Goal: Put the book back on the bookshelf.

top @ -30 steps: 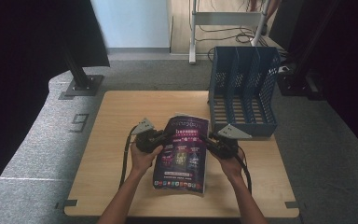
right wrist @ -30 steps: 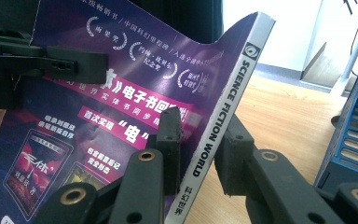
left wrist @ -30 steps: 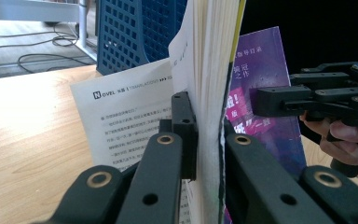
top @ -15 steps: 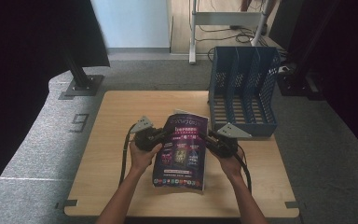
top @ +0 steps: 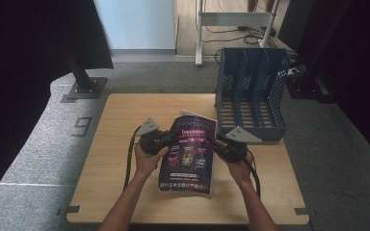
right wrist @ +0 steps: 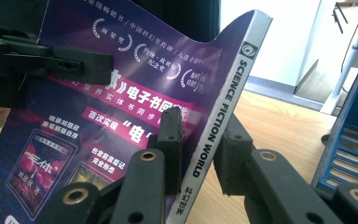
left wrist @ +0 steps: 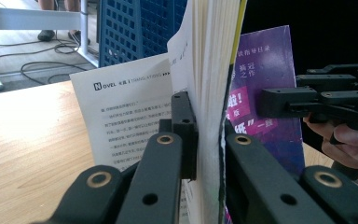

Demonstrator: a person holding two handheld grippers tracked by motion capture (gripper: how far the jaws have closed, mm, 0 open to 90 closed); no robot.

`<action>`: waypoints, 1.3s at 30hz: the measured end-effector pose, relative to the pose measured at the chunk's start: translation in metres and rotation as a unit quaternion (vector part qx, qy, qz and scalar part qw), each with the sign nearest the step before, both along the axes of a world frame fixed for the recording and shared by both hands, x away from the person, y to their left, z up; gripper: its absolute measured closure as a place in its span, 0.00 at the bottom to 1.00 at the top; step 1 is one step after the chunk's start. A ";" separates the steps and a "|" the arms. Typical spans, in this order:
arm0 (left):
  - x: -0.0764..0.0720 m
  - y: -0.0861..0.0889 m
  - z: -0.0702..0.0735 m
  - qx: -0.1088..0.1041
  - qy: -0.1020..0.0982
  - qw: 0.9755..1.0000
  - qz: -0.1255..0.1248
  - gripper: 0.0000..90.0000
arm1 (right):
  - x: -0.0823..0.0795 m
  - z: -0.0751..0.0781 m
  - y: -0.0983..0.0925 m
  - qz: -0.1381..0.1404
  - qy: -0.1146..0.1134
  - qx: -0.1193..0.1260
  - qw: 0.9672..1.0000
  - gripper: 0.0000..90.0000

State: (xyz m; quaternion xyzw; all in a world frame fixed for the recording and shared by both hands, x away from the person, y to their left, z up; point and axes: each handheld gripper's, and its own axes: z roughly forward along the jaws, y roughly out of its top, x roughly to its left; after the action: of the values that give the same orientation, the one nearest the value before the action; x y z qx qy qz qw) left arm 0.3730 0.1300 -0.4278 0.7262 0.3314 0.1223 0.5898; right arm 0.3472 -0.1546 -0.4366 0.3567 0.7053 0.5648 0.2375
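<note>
Thick purple glossy-covered magazine [top: 189, 149] with "SCIENCE FICTION WORLD" on its white spine is held up over the wooden desk [top: 120, 125], in front of the blue plastic file rack [top: 253, 94]. Left claw [left wrist: 207, 140] clamps its page edge, right claw [right wrist: 198, 140] pinches the spine, cover bowing a bit.

The spine of the magazine [right wrist: 223, 109] I hold reads "SCIENCE FICTION WORLD"; its open page [left wrist: 126, 116] reads "NOVEL".

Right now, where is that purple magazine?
In the high view the purple magazine is held up over the middle of the wooden table, between the left claw and right claw, left of the blue file rack.
</note>
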 end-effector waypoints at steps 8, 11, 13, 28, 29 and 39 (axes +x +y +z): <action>0.000 0.000 0.001 0.001 0.000 1.000 0.000 0.97 | 0.000 0.000 -0.001 0.000 0.001 0.001 1.000 0.82; 0.000 0.000 0.001 0.001 0.000 1.000 -0.001 0.97 | 0.000 0.000 -0.001 0.000 0.000 0.001 1.000 0.82; 0.000 0.000 0.001 0.002 0.000 1.000 -0.001 0.97 | 0.000 0.000 -0.001 -0.001 0.000 0.001 1.000 0.82; 0.000 -0.003 0.007 0.000 -0.010 1.000 -0.003 0.97 | -0.003 0.007 -0.003 -0.003 -0.024 0.002 1.000 0.83; 0.000 -0.003 0.007 0.001 -0.011 1.000 -0.003 0.97 | -0.003 0.007 -0.003 -0.003 -0.024 0.001 1.000 0.83; 0.000 -0.003 0.004 0.002 -0.009 1.000 -0.003 0.97 | -0.004 0.005 -0.003 -0.001 -0.027 0.001 1.000 0.84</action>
State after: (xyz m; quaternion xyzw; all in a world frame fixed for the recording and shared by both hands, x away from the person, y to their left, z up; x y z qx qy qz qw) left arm 0.3726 0.1267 -0.4234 0.7272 0.3239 0.1277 0.5915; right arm 0.3434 -0.1579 -0.4320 0.3427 0.6977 0.5745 0.2565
